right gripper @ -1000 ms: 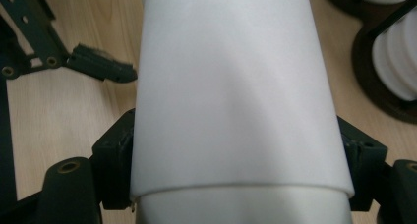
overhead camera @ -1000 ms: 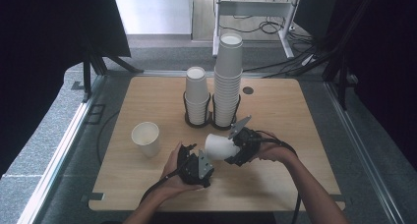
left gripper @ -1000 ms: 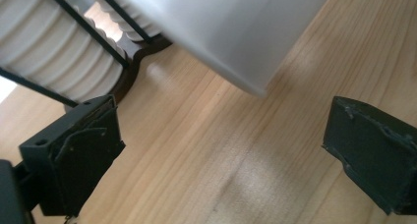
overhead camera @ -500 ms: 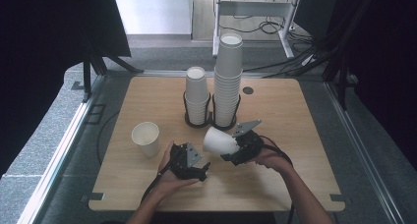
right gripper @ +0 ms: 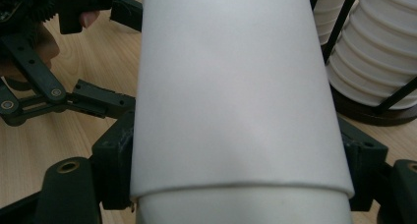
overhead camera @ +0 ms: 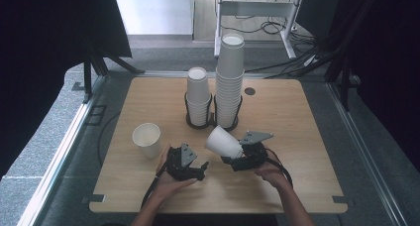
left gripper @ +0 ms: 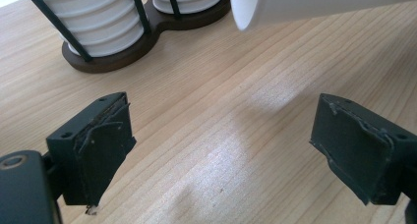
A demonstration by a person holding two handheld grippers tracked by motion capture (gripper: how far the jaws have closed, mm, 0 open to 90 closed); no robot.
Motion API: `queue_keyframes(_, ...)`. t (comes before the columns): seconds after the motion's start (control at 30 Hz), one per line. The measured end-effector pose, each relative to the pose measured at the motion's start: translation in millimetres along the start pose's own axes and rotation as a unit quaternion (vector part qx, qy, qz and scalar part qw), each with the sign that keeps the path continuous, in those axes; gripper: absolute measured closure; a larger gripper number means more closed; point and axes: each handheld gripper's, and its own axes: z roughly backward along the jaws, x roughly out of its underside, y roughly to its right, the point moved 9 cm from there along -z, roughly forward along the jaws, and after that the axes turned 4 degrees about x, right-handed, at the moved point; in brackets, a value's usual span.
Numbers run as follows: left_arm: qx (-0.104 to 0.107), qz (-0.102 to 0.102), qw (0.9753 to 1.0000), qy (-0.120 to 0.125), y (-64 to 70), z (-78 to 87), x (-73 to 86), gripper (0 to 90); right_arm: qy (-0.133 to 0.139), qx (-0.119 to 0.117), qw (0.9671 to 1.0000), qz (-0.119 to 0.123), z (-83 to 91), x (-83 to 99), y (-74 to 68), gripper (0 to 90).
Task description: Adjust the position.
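Note:
A white paper cup (overhead camera: 223, 141) lies tilted on its side above the table, mouth toward the upper left. My right gripper (overhead camera: 234, 155) is shut on its narrow end; in the right gripper view the cup (right gripper: 236, 96) sits between the two black jaws of that gripper (right gripper: 236, 175). My left gripper (overhead camera: 200, 170) rests low on the table just left of the cup, open, with nothing between its pads (left gripper: 93, 150). In the left gripper view the cup's rim (left gripper: 314, 5) hangs above and beyond the open gripper (left gripper: 228, 150).
A dark two-ring holder (overhead camera: 213, 123) at the table's middle carries a short stack (overhead camera: 198, 94) and a tall stack (overhead camera: 230, 80) of white cups. A single upright cup (overhead camera: 146, 139) stands at the left. A round hole (overhead camera: 249, 91) is near the far edge.
My left gripper has drawn a little to the left, away from the held cup. My right gripper has kept its hold and raised the cup slightly.

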Motion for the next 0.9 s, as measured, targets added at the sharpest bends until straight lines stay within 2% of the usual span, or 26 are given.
queue_keyframes(0.2,-0.001,0.009,0.9999,-0.004,-0.9,0.5,4.6,8.8,0.041,0.007,0.9989,-0.024,6.4,2.9,-6.4,22.4)
queue_keyframes(0.37,0.01,0.027,0.9996,0.003,0.0,2.9,4.1,9.4,0.079,0.011,0.9958,-0.045,11.2,6.5,-7.9,22.4)
queue_keyframes(0.47,0.023,0.038,0.999,0.004,2.1,3.6,4.9,11.2,0.083,0.02,0.9954,-0.042,12.8,8.7,-4.9,22.4)
queue_keyframes(0.53,0.039,0.046,0.9982,0.006,4.7,5.1,5.3,11.3,0.1,0.016,0.9936,-0.05,14.7,8.3,-4.6,22.4)
queue_keyframes(0.6,0.037,0.044,0.9983,0.005,4.8,6.3,6.3,11.3,0.11,0.015,0.9924,-0.052,15.4,9.6,-5.3,22.3)
queue_keyframes(0.7,0.047,0.052,0.9975,0.008,5.9,7.8,6.6,11.6,0.117,0.026,0.9916,-0.048,14.9,11.8,-5.1,22.3)
queue_keyframes(0.9,0.07,0.068,0.9951,0.015,9.9,9.4,4.2,11.6,0.145,0.022,0.9879,-0.05,16.1,8.2,-9.5,22.3)
